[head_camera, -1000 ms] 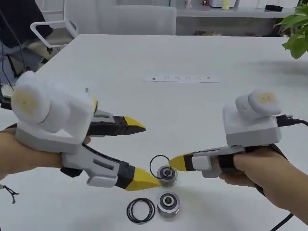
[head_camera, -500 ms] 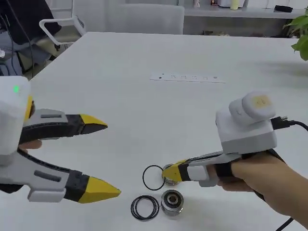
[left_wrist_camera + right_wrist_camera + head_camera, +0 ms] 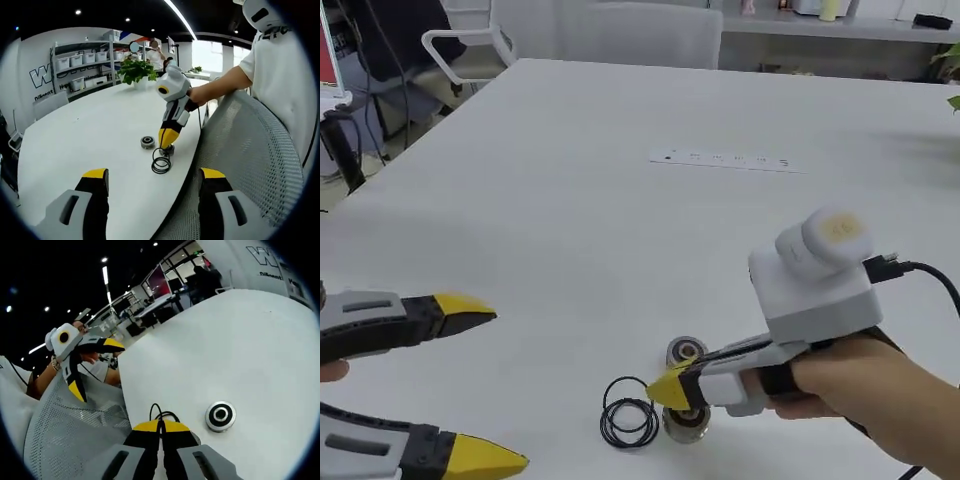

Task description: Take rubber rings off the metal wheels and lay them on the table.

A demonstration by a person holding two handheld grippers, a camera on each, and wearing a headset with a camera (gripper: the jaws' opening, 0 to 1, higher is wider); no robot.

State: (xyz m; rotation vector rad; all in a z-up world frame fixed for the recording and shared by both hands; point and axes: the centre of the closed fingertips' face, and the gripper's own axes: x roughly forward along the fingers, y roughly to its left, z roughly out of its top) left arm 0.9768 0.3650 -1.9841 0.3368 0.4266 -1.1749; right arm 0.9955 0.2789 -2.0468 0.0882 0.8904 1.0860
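Right gripper (image 3: 670,390): my jaws are pressed together, tip over the near metal wheel (image 3: 687,424). The rubber rings (image 3: 628,421) lie stacked on the table (image 3: 620,180), at 9 o'clock of that wheel. One loop rises toward my tip; pinched or not, I cannot tell. At 12 o'clock, just beside, stands the second wheel (image 3: 685,351). Left gripper (image 3: 510,390): jaws spread wide, at 9 o'clock, well apart.

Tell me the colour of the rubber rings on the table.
Rubber rings: black, clearest in the head view.

White table (image 3: 570,170), grey chair (image 3: 640,35) behind; shelves (image 3: 80,62), plant (image 3: 135,70), ceiling spotlights (image 3: 77,12).
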